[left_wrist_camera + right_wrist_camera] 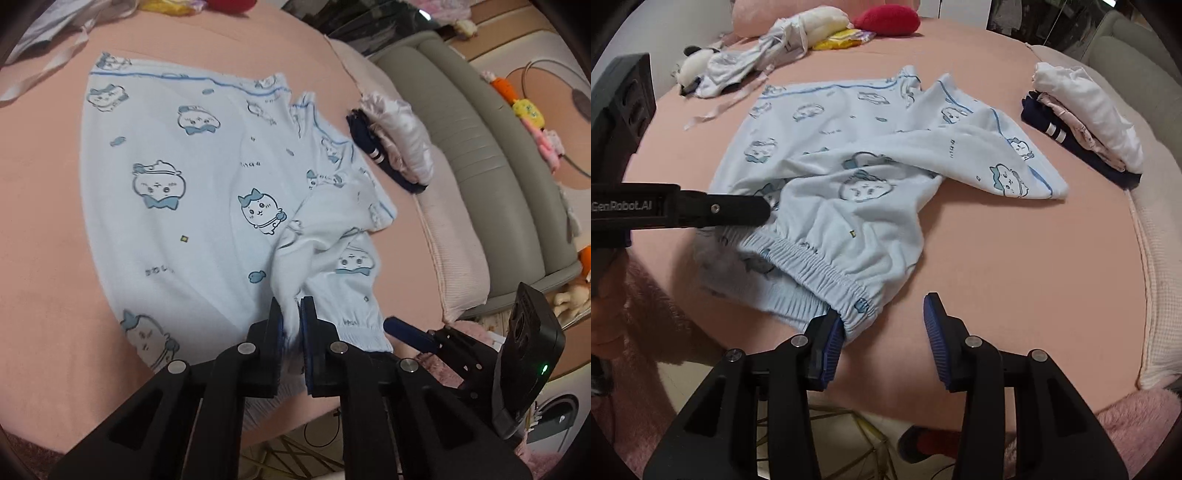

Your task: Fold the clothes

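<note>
Light-blue pyjama trousers (849, 177), printed with cartoon animals, are spread across a pink bedsheet (1015, 258), the elastic waistband (827, 266) turned toward the near edge of the bed and the legs laid out toward the far side. One leg is seen doubled over the other, its hem lying just short of a stack of folded clothes (1086, 129) at the right of the bed; the lie of the cloth suggests a lengthwise fold in hand, though how far the fold has been carried cannot be settled from this moment alone.

The left gripper (291, 317) is clenched on a gathered ridge of fabric near the waistband, the cloth pinched between its blue pads and pulled into taut creases that run up toward the crotch. The hold appears meant to keep that side of the garment lifted and under tension so that the layers can be aligned.

The right gripper (882, 332) is held with its jaws wide apart at the corner of the waistband. Its left pad is touching the elastic edge, while the other pad stands clear over bare sheet; nothing is gripped. The placement reads as either an approach to that corner or a release of it.

Loose garments and soft toys (798, 33) are left piled at the far end of the bed, well apart from the trousers.
</note>
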`<action>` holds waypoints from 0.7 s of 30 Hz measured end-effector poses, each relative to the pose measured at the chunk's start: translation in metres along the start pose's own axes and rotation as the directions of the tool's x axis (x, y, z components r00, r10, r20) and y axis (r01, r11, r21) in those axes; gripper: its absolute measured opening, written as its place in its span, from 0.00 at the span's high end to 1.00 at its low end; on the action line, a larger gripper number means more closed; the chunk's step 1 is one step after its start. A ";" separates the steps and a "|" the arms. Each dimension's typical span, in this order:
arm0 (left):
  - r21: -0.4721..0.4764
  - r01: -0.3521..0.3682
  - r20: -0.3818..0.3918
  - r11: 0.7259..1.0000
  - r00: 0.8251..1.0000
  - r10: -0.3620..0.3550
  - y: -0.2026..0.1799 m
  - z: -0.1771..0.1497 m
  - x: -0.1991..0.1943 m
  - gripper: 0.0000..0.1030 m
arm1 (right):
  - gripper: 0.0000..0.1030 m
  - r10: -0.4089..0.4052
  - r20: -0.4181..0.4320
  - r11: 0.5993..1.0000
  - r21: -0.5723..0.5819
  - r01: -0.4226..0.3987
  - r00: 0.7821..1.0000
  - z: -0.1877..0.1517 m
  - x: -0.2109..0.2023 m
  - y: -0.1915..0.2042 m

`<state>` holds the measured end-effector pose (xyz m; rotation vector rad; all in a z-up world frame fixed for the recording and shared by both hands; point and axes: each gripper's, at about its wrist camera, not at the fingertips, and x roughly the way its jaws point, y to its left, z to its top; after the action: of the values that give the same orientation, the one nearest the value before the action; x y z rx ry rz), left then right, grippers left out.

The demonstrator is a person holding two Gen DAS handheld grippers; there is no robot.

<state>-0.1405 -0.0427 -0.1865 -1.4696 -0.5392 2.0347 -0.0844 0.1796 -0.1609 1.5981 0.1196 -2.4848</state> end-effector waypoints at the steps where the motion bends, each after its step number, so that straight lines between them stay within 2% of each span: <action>1: -0.005 0.011 0.014 1.000 1.000 -0.010 0.001 -0.001 -0.005 0.91 | 0.60 0.028 -0.001 1.000 0.006 -0.028 1.000 0.001 -0.004 0.001; 4: -0.023 0.041 0.052 0.999 0.998 -0.039 0.005 -0.004 -0.020 0.92 | 0.58 0.104 0.016 0.994 0.016 -0.104 0.994 0.011 -0.013 0.014; 8: -0.081 0.067 0.047 0.994 0.997 -0.063 0.018 -0.011 -0.026 0.92 | 0.58 0.154 0.061 0.987 0.032 -0.156 0.986 0.023 -0.018 0.026; 11: -0.105 0.048 0.031 0.993 0.998 -0.045 0.023 -0.023 -0.026 0.92 | 0.58 0.114 0.053 0.993 0.017 -0.115 0.992 0.031 -0.006 0.039; 15: -0.126 -0.013 -0.018 0.992 1.000 0.011 0.034 -0.031 -0.011 0.92 | 0.54 0.016 -0.052 1.000 -0.001 -0.016 0.999 0.028 0.035 0.036; 17: -0.120 -0.036 -0.035 0.992 0.999 0.032 0.034 -0.033 -0.005 0.92 | 0.43 0.018 -0.042 0.999 0.041 -0.016 0.999 0.021 0.038 0.025; 21: -0.087 -0.075 -0.054 0.993 0.996 0.070 0.029 -0.035 0.002 0.91 | 0.42 0.018 -0.056 0.995 0.101 -0.012 0.998 0.016 0.032 0.002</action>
<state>-0.1133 -0.0634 -0.2167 -1.6100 -0.5693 2.0466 -0.1107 0.1711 -0.1831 1.7024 -0.0099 -2.4716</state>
